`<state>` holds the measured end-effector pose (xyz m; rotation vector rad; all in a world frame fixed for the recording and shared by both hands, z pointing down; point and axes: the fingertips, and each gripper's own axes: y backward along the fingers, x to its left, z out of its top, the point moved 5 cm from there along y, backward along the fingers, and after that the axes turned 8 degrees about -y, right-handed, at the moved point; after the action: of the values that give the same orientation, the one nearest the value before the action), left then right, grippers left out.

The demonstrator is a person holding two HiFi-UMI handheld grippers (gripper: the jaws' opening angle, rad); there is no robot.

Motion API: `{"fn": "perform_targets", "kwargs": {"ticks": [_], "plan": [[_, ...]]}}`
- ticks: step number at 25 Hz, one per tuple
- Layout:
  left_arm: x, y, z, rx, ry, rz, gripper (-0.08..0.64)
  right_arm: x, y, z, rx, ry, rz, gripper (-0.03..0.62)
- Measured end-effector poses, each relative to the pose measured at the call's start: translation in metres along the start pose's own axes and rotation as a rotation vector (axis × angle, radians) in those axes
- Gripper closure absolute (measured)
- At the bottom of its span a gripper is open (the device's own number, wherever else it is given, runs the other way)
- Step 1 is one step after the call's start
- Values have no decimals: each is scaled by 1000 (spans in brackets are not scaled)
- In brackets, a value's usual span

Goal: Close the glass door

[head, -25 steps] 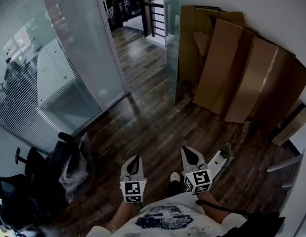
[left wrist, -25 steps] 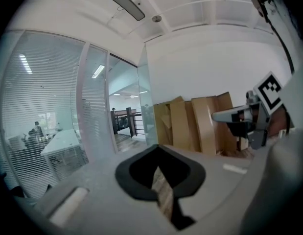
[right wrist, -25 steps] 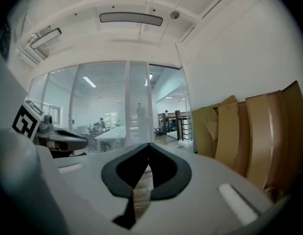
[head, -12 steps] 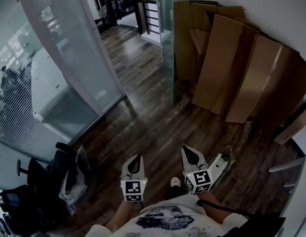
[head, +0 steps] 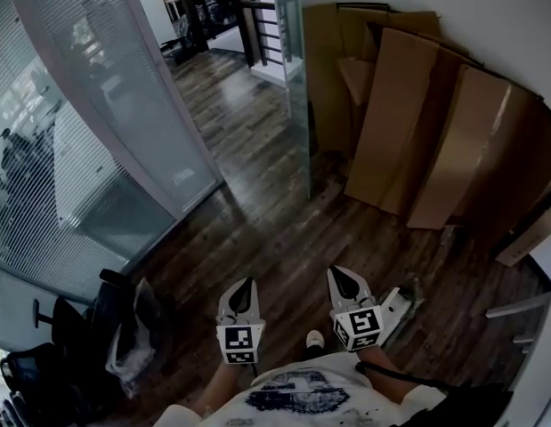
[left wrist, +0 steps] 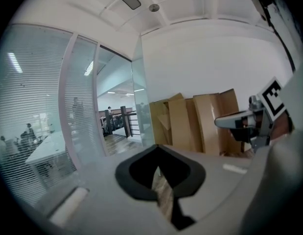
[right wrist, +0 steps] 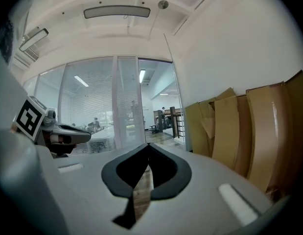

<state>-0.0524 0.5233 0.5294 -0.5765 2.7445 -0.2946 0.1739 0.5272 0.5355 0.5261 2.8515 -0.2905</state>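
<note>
Left tongs [head: 247, 286] and right tongs [head: 341, 276] both pinched shut, empty; ahead stands the sleek glass door [head: 295, 78] (flat cardboard sheets [head: 417, 123] ahead-right).

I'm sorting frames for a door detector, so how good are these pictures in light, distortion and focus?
Head view: dim, the floor dark, the glass door pale against it, straight lines bent toward the edges. Left gripper view: strong fisheye with black corners, the left hand-held gripper close and soft. Right gripper view: same fisheye, the cardboard bowed, even light, no glare.
</note>
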Motion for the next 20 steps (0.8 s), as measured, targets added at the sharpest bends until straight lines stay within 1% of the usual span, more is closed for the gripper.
{"fn": "perform_targets", "kwargs": {"ticks": [4, 8, 17, 20], "plan": [[-8, -18, 7, -1, -5, 4, 557, -22, -7, 2, 1, -10, -4, 584], [-14, -28, 13, 0, 0, 13, 557, -36, -13, 5, 3, -5, 11, 584], [-10, -34, 6, 37, 14, 45, 557, -42, -29, 0, 18, -21, 42, 584], [-5, -43, 5, 44, 26, 46, 557, -46, -35, 2, 20, -22, 37, 584]]}}
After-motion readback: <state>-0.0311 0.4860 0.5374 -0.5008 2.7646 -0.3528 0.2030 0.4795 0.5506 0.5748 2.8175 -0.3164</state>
